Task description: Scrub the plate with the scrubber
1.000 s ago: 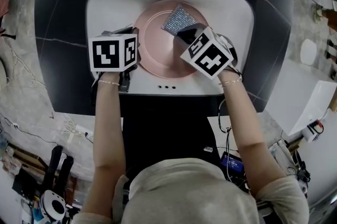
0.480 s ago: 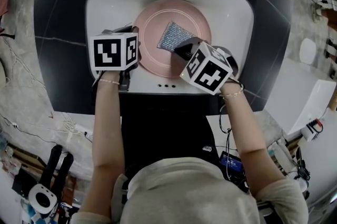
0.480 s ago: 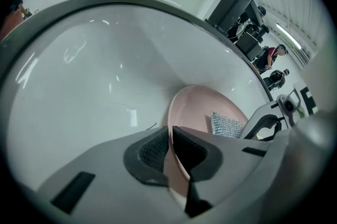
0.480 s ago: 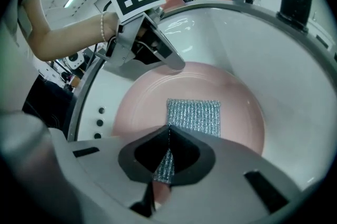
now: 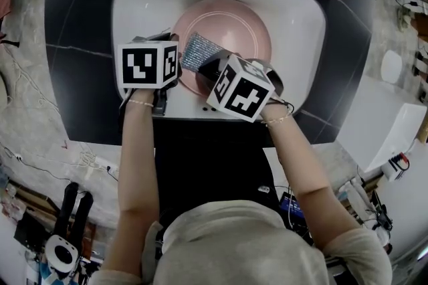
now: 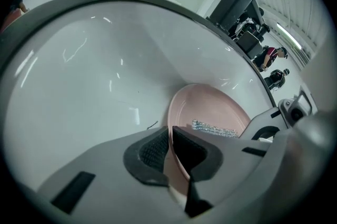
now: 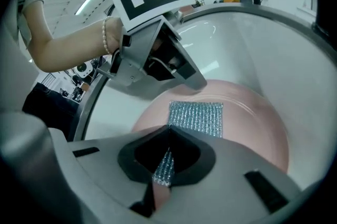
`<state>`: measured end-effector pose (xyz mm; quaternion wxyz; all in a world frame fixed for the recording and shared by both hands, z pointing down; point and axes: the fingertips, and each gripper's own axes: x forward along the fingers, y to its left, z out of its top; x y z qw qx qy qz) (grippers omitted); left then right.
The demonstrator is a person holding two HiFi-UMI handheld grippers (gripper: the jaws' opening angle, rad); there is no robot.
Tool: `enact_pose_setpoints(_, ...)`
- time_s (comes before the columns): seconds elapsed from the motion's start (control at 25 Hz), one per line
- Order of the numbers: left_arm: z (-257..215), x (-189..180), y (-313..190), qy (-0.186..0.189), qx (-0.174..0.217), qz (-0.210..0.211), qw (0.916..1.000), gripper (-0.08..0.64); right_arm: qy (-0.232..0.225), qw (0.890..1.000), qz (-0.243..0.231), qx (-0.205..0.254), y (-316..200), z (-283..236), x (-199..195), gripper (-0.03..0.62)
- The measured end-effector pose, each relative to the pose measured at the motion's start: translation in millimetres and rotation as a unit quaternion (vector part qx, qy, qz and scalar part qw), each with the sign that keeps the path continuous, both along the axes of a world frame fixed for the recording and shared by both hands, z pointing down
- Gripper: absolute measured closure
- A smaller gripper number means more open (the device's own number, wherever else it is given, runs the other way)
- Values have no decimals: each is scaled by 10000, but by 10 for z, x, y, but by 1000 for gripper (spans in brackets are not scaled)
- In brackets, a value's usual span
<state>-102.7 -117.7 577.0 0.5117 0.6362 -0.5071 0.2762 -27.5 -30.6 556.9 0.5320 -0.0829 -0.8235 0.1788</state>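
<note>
A pink plate [image 5: 234,33] lies in the white sink [image 5: 294,9]. My left gripper [image 5: 168,69] is shut on the plate's left rim [image 6: 176,165], which runs between its dark pads. My right gripper [image 5: 207,66] is shut on a silvery mesh scrubber [image 5: 199,51], which lies flat against the plate's left part. In the right gripper view the scrubber [image 7: 196,118] spreads out over the pink plate [image 7: 258,123] just ahead of the jaws, with the left gripper's body [image 7: 152,54] close behind it. From the left gripper view the scrubber [image 6: 213,128] shows as a thin strip on the plate [image 6: 210,110].
The sink sits in a dark countertop [image 5: 73,23]. Its curved white wall [image 6: 105,75] rises left of the plate. Three small holes [image 5: 212,108] mark the sink's near rim. White boxes [image 5: 384,116] and cables lie on the floor to the right.
My right gripper has dragged the scrubber from the plate's upper middle down and to the left, close to the left gripper. The left gripper and the plate have stayed put.
</note>
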Motion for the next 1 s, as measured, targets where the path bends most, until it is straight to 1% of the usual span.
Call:
enact_pose_setpoints(0.2, 29, -16, 26, 1, -51, -32, 10000, 520, -59, 9996, 134, 228, -121, 56, -130, 577)
enact_pose_setpoints(0.36, 15, -27, 24, 8, -38, -37, 10000, 520, -159, 9989, 383, 230, -272, 100, -190, 577)
enact_pose_setpoints(0.56, 19, -25, 31, 25, -55, -54, 10000, 520, -44, 9980, 500, 393, -524, 194, -200, 577)
enact_pose_setpoints(0.8, 21, -19, 37, 84, -59, -121, 9999, 520, 75, 9966, 627, 529, -752, 258, -100, 577)
enact_pose_setpoints(1.0, 14, -9, 44, 173, -31, -205, 9996, 520, 276, 9948, 750, 630, -872, 276, 102, 577)
